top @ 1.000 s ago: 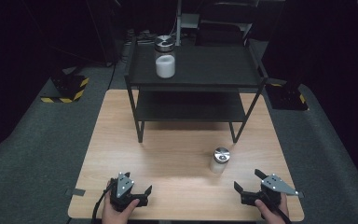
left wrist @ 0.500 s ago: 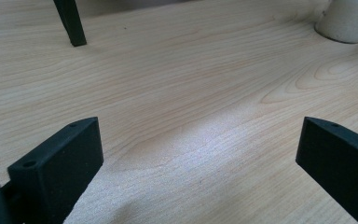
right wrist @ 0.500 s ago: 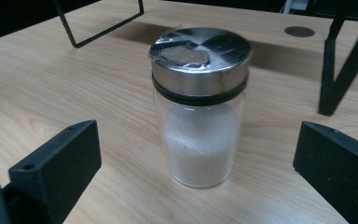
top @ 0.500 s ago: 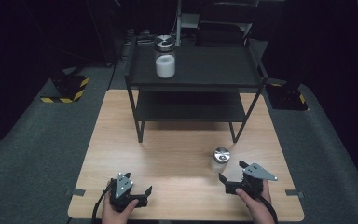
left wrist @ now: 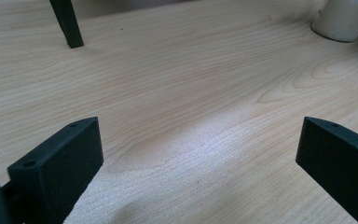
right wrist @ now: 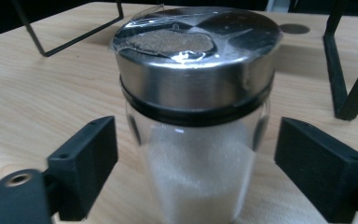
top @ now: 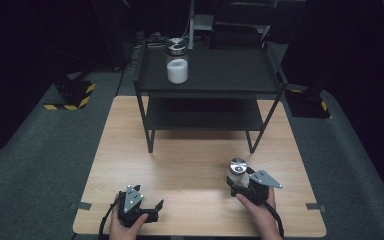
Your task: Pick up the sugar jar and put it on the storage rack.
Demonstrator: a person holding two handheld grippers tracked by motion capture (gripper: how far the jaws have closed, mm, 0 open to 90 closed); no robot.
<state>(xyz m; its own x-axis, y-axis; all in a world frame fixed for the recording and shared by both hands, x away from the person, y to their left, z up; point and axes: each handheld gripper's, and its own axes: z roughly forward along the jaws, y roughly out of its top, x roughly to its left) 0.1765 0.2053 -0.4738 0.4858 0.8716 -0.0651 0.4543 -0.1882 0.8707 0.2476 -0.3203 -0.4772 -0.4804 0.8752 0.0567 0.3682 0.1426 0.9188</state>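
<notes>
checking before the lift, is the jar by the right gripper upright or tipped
Upright: the jar stands on its base on the table, steel lid on top, between the right gripper pads without touching.

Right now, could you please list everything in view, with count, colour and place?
shaker jars: 2, clear glass with white grains and steel lids; one on the table between the right tool's jaws, one on the shelf top.
shelf rack: 1, black, two tiers, at the table's far half.
table: 1, light wood.
floor mat: grey, around the table.
left tool: 1, black, open, at the near edge.
right tool: 1, black, jaws just closing around the jar, pads not yet touching.
</notes>
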